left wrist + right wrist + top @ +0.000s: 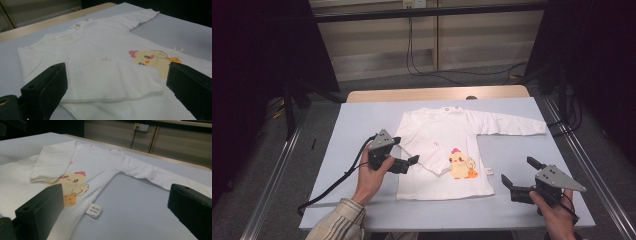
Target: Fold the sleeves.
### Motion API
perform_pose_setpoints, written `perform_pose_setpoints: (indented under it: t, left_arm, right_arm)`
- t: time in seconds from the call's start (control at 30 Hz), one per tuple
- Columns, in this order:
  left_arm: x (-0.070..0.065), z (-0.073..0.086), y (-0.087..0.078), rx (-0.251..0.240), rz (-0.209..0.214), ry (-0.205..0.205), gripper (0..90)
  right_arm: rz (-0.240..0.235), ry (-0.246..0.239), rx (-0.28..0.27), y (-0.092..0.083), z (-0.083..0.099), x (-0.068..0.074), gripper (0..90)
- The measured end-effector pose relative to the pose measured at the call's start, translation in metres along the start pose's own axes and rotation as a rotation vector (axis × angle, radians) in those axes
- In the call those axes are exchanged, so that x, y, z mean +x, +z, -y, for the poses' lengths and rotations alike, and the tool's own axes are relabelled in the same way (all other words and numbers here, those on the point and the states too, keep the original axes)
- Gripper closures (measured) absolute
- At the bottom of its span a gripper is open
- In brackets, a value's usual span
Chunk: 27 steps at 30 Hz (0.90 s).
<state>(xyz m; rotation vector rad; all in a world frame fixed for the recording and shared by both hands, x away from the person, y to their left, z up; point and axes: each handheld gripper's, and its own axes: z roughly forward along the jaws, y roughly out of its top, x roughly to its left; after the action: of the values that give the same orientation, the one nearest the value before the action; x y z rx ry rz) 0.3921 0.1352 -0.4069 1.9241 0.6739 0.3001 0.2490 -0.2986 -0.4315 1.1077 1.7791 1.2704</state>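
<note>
From the high view, your fold is partly done: the shirt (447, 150) lies flat on the tabletop (362, 120), face up, with one sleeve (424, 155) already folded in across the chest and its cuff lying beside the chick print (460, 165). The other sleeve (512, 125) is stretched straight out to the side, so it has yet to be folded, and the body after it. Your left hand-held gripper (406, 153) sits at the folded side with its jaws apart and nothing between them; your right hand-held gripper (521, 172) waits off the hem corner, also released.

In the left gripper view, the folded sleeve (112, 80) lies smooth and doubled on the white cloth, its cuff edge neat, two buttons (78, 25) at the neckline.

In the right gripper view, the long sleeve (155, 175) runs out across the bare tabletop, a little rumpled, and a small tag (94, 210) sticks out from the side seam.
</note>
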Motion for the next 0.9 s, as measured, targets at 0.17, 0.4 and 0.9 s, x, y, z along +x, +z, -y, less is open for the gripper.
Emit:
perform_pose_setpoints:
  t: [0.17,0.4,0.9]
  left_arm:
    - [0.005,0.002,-0.015,-0.069,-0.091,0.002,3.4]
    - [0.015,0.014,-0.033,-0.089,-0.136,-0.024,3.3]
    - [0.024,0.041,-0.083,-0.138,-0.250,-0.059,3.2]
  right_arm:
    - [0.001,-0.007,-0.003,0.000,-0.001,-0.002,2.6]
    - [0.013,0.016,-0.012,-0.001,-0.004,-0.006,2.4]
    - [0.020,0.039,0.004,0.001,-0.009,-0.021,2.4]
